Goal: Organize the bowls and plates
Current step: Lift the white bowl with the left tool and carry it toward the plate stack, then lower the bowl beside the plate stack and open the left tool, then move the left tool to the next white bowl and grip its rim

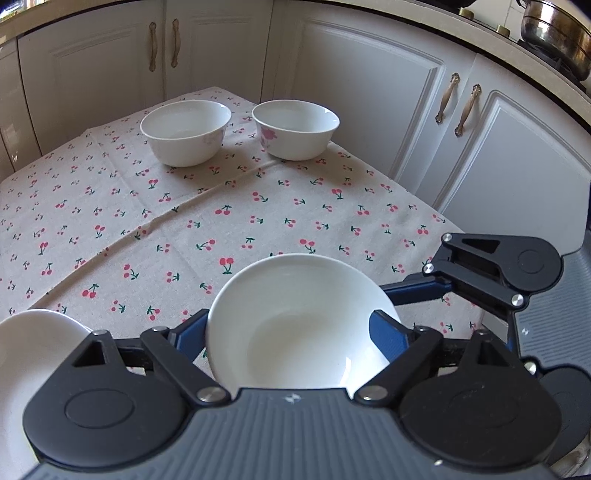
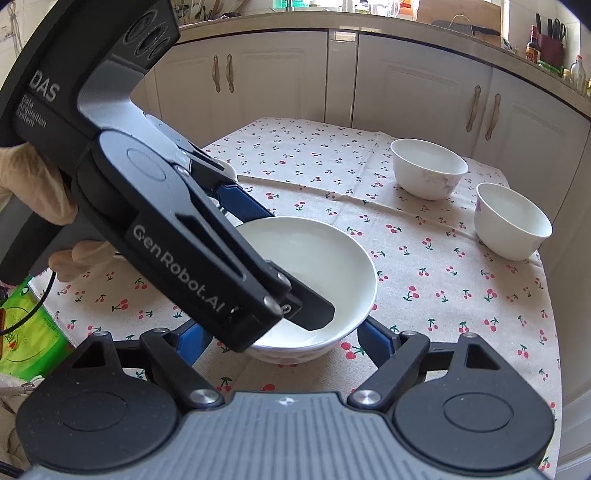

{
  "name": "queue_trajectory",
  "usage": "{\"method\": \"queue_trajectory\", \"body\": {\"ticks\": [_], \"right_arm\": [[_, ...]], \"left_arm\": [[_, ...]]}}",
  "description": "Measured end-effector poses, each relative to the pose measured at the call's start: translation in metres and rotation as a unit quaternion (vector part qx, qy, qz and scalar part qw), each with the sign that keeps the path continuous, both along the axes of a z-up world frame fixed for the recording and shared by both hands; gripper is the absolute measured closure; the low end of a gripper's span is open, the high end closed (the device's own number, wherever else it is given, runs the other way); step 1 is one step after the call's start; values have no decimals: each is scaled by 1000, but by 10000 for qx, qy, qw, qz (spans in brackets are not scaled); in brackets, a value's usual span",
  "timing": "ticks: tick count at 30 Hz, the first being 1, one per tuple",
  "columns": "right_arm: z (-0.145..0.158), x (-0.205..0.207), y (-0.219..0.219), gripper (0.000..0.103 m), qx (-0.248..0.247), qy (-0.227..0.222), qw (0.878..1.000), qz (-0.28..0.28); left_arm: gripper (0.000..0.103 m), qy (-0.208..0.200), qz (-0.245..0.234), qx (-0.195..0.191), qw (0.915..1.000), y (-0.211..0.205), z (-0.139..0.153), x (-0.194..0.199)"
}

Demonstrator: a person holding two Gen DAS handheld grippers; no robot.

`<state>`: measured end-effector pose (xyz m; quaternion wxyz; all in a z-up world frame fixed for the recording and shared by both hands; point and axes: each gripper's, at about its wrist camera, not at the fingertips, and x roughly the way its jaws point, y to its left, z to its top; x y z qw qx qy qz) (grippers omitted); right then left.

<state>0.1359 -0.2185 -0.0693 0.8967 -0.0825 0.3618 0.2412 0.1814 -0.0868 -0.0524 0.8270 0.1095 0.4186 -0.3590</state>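
Left wrist view, biggest first: white cabinet doors [image 1: 369, 92] across the back and right, brass handles in pairs. Below them, a table [image 1: 258, 221] under a beige cloth printed with red cherries, creased across the middle. Filling the near edge, the left gripper [image 1: 288, 325], jaws partly apart, blue fingers either side of a shallow white bowl [image 1: 295, 317] standing on the cloth near the front of the table. Seen from the right wrist view, one black fingertip down inside that bowl, the other finger out beyond its far rim; cannot tell whether the pads press on the wall. Right gripper [image 2: 286, 339] spread wide, low at the bowl's base, one blue finger on each side, a sliver of cloth showing between the right-hand finger and the bowl, so nothing clamped. Both tools aimed steeply down at the same bowl, the right one's linkage just visible at the right edge of the left wrist view. Well behind, near the far end of the table, a plain deep bowl [image 1: 185, 133] and a flowered deep bowl [image 1: 295, 129], upright, side by side, close but apart. At the lower left corner, part of another white dish [image 1: 33, 350], mostly hidden by the gripper body. Top right, on the counter, a steel pot [image 1: 554, 33]. On the left tool's handle, a beige-gloved hand [image 2: 33, 184].
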Motion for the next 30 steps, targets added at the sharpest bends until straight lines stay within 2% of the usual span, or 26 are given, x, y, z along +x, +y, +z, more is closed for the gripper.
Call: {"method": "queue_trajectory", "body": {"ticks": [1,3,10,14,21,30], "right_arm": [[1,-1,0,4,4,-35,10000,-15],[3,-3,-2,0,59,-125,9999,-21],[10,-5,-16,0,210,-75,9997,-105],[20,-10,-29,0,58,-307,9994,-169],[36,2,-68,0,-245,-746,9948,-645],[32,40,-114,0,-419,-1100,9886,-936]], "left_arm": [[10,-53,-26,25,10000,0,1,-1],[8,-191,-94,40,9998,0,3,-5],[4,-542,-10,-59,9985,4,17,-13],[3,-663,121,-144,9976,8,26,-14],[3,-600,46,-175,9980,-5,48,0],[3,-585,-110,-74,9982,-48,79,42]]}}
